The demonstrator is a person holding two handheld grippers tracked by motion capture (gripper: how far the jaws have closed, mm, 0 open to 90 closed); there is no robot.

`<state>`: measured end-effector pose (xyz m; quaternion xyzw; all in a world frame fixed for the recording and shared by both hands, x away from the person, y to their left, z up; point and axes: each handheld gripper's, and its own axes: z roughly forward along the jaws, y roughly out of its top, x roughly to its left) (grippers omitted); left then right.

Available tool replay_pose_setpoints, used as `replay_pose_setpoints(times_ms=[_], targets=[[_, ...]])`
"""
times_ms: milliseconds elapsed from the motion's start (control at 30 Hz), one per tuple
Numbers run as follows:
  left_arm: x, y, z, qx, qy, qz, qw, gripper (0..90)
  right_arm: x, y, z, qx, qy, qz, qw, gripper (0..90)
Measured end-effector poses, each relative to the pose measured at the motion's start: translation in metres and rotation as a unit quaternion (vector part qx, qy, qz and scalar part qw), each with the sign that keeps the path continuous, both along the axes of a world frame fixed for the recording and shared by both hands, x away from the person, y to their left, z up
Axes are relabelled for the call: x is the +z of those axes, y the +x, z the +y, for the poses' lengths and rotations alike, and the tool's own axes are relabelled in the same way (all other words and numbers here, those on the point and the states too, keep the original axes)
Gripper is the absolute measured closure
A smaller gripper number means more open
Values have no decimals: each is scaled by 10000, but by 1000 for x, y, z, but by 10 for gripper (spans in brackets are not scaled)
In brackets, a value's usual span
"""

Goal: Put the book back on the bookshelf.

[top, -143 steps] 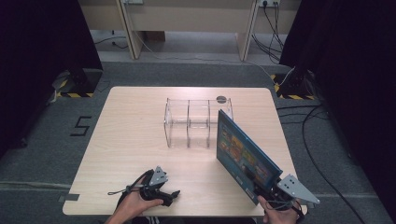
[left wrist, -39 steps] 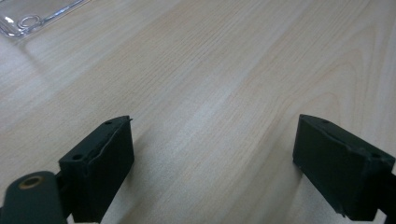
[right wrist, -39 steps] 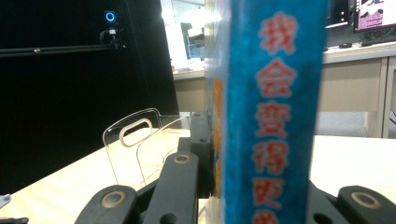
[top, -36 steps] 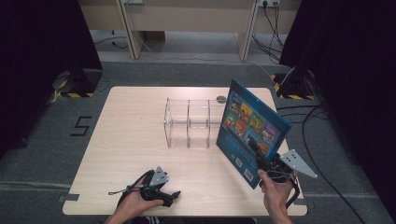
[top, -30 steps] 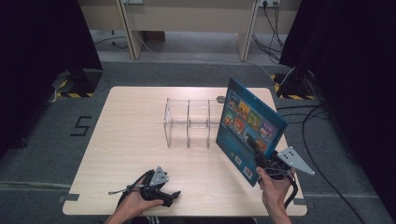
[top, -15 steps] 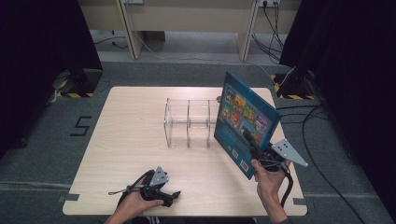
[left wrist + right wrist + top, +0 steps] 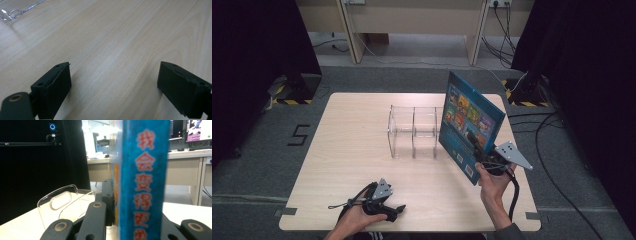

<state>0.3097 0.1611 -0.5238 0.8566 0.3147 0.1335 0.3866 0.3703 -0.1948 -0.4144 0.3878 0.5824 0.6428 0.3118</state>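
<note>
Blue book (image 7: pixel 469 127) held tilted above the table (image 7: pixel 352 140), right of centre in the high view.
Clamped at its lower edge by the right gripper (image 7: pixel 479 150), beside the clear rack (image 7: pixel 414 130); red spine lettering legible in the right gripper view. Left gripper (image 7: pixel 394 212) at bottom centre, low on the wood, jaws wide apart on nothing.

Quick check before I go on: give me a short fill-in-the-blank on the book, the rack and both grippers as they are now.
1. The right gripper is shut on the ____.
2. The book is held up just to the ____ of the clear rack in the high view.
3. The left gripper rests on the table with its jaws ____.

Missing words: book; right; open
</note>
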Motion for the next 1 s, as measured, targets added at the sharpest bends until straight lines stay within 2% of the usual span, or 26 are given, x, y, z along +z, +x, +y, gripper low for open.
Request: replay_pose_setpoints(times_ms=[333,600,1000], targets=[[0,0,0,-6,-12,-7,10000,107,1,13,9,-107,-106,-89,9998,827],[0,0,0,-20,-8,-4,10000,106,-3,27,17,-206,-117,-36,9997,827],[0,0,0,-35,-6,-3,10000,106,-4,39,26,-266,-225,-108,9993,826]])
